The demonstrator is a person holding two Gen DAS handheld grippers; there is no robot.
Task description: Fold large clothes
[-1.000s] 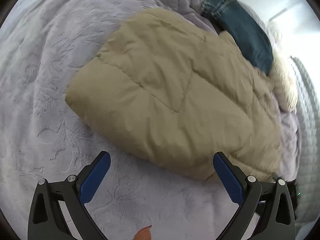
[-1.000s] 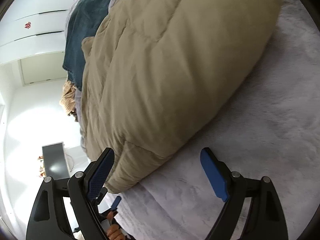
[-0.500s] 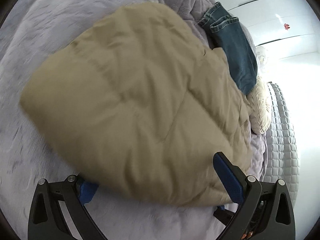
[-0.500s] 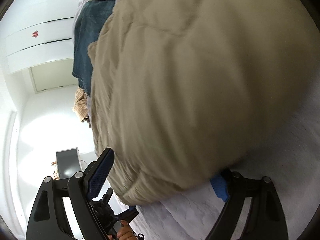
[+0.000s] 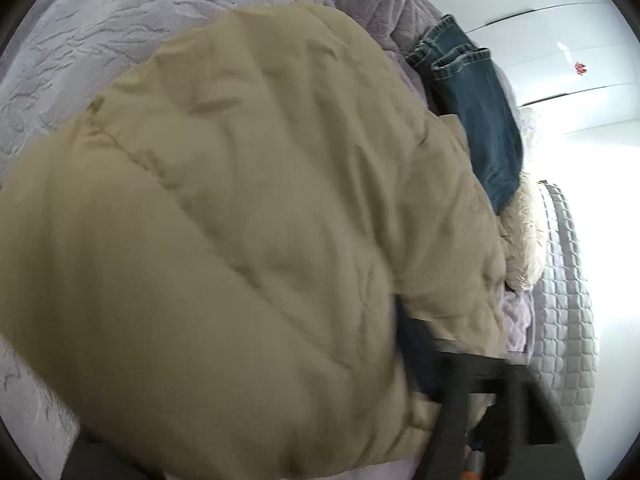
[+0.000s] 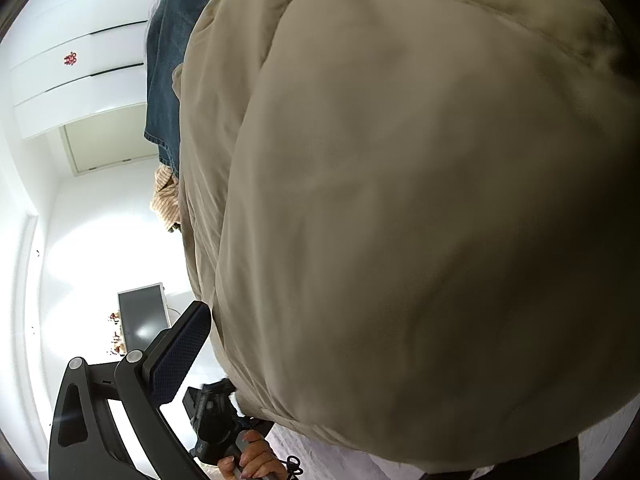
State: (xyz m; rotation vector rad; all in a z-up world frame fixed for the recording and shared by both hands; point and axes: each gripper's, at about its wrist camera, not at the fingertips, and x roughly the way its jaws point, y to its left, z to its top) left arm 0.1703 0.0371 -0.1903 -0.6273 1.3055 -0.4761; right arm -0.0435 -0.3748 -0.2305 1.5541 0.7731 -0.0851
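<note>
A puffy beige down jacket [image 5: 248,240] lies folded on a lilac bed cover and fills most of both views; it also shows in the right wrist view [image 6: 400,220]. My left gripper [image 5: 256,408] is pushed into the jacket's near edge: its right finger [image 5: 416,356] shows blurred against the fabric, and the left finger is hidden under the jacket. My right gripper [image 6: 380,380] stands wide around the jacket's edge: its left finger [image 6: 180,356] is bare beside the fabric, and the right finger is hidden behind it.
Blue jeans [image 5: 484,120] and a cream fluffy garment [image 5: 528,236] lie beyond the jacket. The lilac cover [image 5: 120,32] spreads at the top left. A quilted mattress edge [image 5: 568,320] runs at the right. White wardrobe doors [image 6: 80,60] stand behind.
Both grippers have moved forward onto the jacket, which now covers one finger of each. The left fingers have come closer together on the fabric.
</note>
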